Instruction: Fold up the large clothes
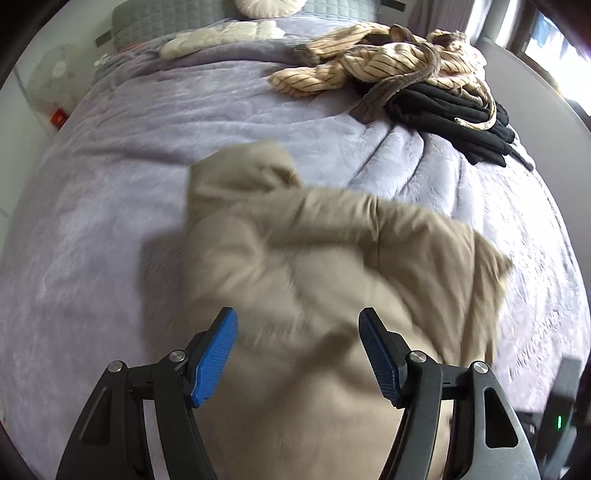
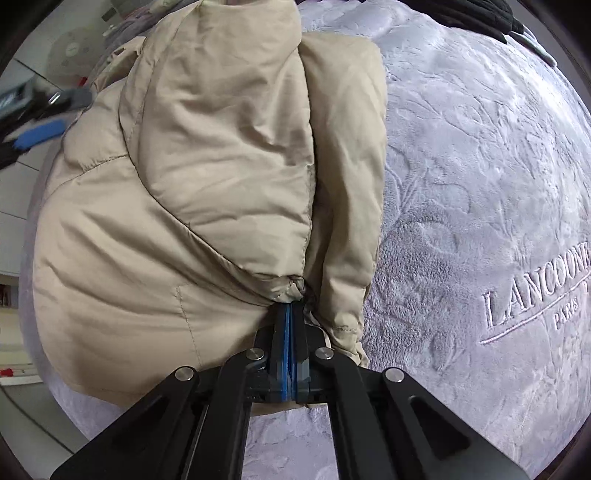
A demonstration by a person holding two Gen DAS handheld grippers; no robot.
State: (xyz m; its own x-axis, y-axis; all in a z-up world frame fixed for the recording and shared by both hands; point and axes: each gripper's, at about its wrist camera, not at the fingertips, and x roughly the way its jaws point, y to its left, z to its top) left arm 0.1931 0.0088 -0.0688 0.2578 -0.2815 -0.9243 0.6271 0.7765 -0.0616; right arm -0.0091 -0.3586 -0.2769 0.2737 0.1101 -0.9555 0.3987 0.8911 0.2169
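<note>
A lilac-grey plush bedspread (image 1: pixel 110 221) covers the whole bed, embossed with a leaf pattern and stitched lettering (image 2: pixel 535 291) at the right of the right wrist view. On it lies the beige padded jacket (image 1: pixel 295 251), bunched and partly doubled over, the largest item on the cover; in the left wrist view it is motion-blurred, so its folds are hard to read there. Beyond it, toward the head of the bed, a striped tan garment (image 1: pixel 388 62) sprawls over a stack of black clothes (image 1: pixel 454 110), well apart from the jacket. A cream quilted item (image 1: pixel 218 37) lies near the grey headboard (image 1: pixel 155 18). The left gripper (image 1: pixel 298 325) hangs above the jacket's near portion with its blue pads (image 1: pixel 214 358) standing wide apart; the fabric shows between and below them, but neither pad presses on it. The right gripper (image 2: pixel 290 306) points down at the jacket (image 2: pixel 184 184), its pads brought fully together on a gathered pinch of beige fabric at the lower edge, the rest of the jacket bulging up and away from the tips. The left gripper's blue pad (image 2: pixel 38 134) shows at the left rim of the right wrist view, beside the jacket.
</note>
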